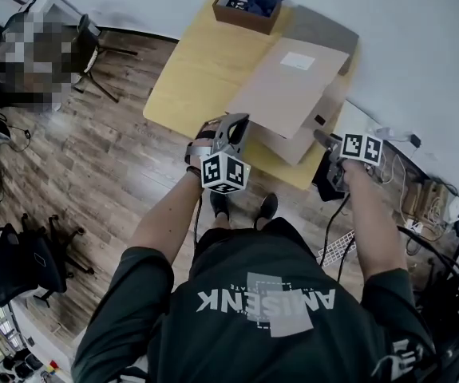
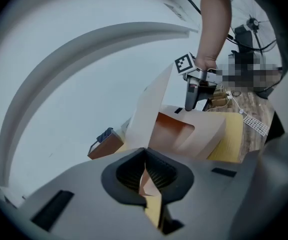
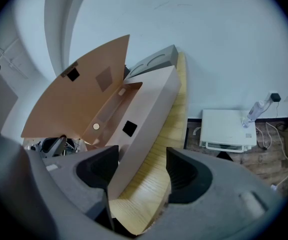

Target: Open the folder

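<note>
A tan cardboard folder (image 1: pixel 289 86) lies on the yellow table (image 1: pixel 189 78) with its cover raised at a slant. My left gripper (image 1: pixel 233 130) is at the cover's near edge. In the left gripper view its jaws (image 2: pixel 146 176) are shut on that thin cover edge, and the folder's brown inside (image 2: pixel 176 131) shows beyond. My right gripper (image 1: pixel 325 140) is at the folder's right corner. Its jaws (image 3: pixel 141 176) stand open, with the folder's side wall (image 3: pixel 146 119) by the left pad and not pinched. The cover (image 3: pixel 78 94) leans up to the left there.
A brown box (image 1: pixel 247 6) with dark cloth stands at the table's far end, next to a grey folder (image 1: pixel 321 29). A white device (image 3: pixel 229 129) and cables lie on the floor at the right. Office chairs (image 1: pixel 93 50) and a seated person are at the left.
</note>
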A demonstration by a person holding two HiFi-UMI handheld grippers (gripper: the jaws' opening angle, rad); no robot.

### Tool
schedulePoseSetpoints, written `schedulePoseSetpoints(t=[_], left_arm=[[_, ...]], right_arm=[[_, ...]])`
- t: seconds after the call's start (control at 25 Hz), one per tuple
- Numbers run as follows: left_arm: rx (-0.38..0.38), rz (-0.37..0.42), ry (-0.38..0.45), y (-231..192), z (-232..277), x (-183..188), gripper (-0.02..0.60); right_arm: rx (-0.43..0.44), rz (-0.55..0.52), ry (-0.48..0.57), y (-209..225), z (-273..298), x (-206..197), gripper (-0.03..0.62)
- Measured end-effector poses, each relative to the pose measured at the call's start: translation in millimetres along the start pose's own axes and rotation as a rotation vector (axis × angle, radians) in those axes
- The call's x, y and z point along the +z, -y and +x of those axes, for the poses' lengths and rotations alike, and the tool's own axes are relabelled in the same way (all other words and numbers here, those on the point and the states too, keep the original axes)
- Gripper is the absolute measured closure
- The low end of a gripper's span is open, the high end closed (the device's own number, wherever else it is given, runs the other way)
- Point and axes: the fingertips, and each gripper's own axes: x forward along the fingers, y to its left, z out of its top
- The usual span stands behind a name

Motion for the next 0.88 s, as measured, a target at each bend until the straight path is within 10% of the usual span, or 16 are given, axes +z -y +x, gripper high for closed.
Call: schedulePoseSetpoints(t=[0.88], left_arm=[[0.052,-0.949,-0.08,-22,-87,-79,0.58]], right_arm=[[0.018,0.048,-0.031,16,-23,-21,0.303]])
